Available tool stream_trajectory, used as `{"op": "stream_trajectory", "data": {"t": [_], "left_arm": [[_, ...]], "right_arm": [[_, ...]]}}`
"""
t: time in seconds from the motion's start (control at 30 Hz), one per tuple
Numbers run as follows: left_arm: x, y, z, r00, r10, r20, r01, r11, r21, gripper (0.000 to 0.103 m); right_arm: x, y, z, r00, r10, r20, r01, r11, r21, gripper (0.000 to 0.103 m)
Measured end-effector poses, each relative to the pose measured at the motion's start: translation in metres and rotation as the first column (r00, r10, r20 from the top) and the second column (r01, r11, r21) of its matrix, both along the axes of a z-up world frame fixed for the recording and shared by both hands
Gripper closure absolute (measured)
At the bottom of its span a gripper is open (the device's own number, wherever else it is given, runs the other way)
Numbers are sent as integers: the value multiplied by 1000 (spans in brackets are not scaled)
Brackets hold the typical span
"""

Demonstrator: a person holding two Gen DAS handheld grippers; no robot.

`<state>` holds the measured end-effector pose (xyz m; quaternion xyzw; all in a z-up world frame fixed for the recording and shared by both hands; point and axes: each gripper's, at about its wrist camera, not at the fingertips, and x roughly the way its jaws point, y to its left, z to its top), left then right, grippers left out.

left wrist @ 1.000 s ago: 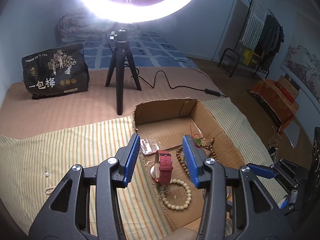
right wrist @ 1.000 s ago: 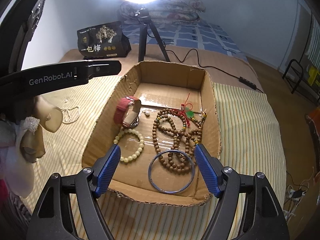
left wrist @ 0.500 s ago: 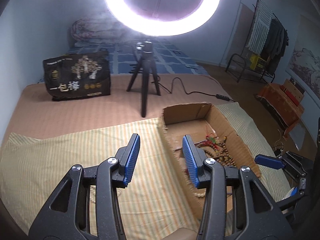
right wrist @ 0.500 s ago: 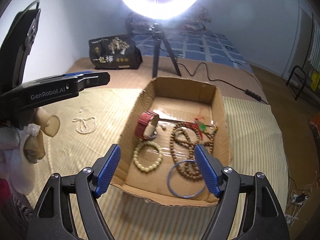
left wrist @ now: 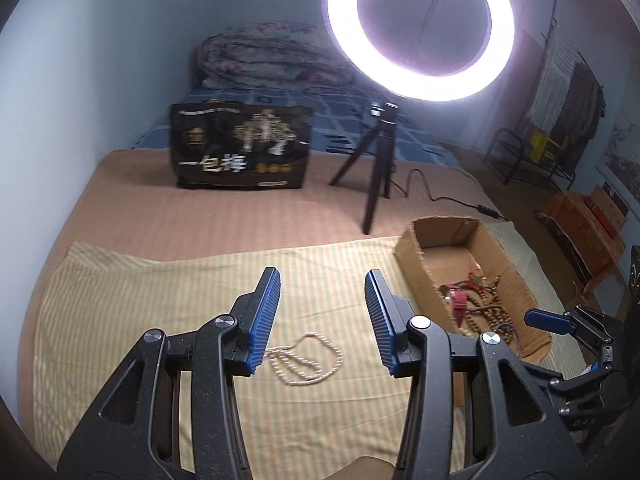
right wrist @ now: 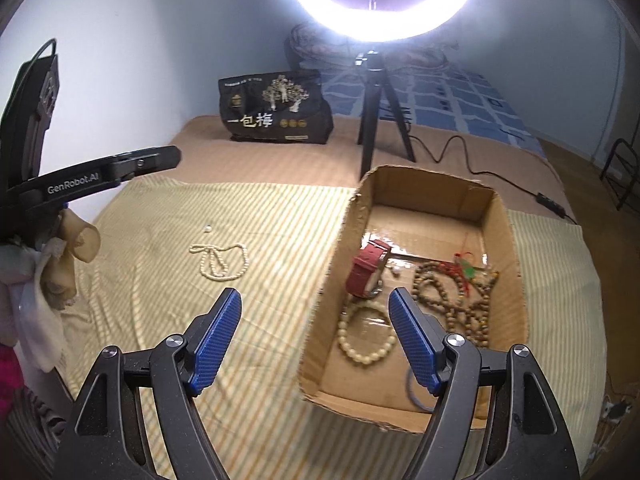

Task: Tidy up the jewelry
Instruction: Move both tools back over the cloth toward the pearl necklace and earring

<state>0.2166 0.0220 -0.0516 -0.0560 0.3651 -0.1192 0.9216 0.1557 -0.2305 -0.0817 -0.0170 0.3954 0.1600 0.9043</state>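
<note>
A white pearl necklace [left wrist: 306,360] lies on the striped yellow cloth [left wrist: 160,300], just below and between my left gripper's [left wrist: 322,276] open, empty fingers. It also shows in the right wrist view [right wrist: 220,260], with a loose pearl [right wrist: 207,229] beyond it. A cardboard box [right wrist: 332,264] holds a red watch [right wrist: 366,268], a cream bead bracelet [right wrist: 366,336], brown wooden beads [right wrist: 464,300] and a blue bangle [right wrist: 416,398]. My right gripper [right wrist: 316,300] is open and empty above the box's left wall.
A ring light on a black tripod [left wrist: 378,160] stands behind the box, its cable [right wrist: 480,168] trailing right. A black printed bag [left wrist: 240,148] sits at the back. The left gripper's body [right wrist: 92,176] shows at left in the right wrist view.
Both grippers have moved left, away from the box. The left gripper went from over the box to over the pearl necklace. Both stayed open.
</note>
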Motion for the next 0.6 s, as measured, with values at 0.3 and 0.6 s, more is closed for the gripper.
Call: {"op": "stream_trajectory", "data": {"t": [0.3, 0.6], "left_arm": [[-1, 56, -11, 999, 31, -18, -31, 999, 22, 58], [7, 88, -45, 998, 5, -70, -5, 1000, -5, 58]], "right_arm": [[-2, 36, -3, 998, 59, -7, -59, 998, 17, 27], [10, 91, -32, 992, 108, -71, -106, 994, 30, 27]]}}
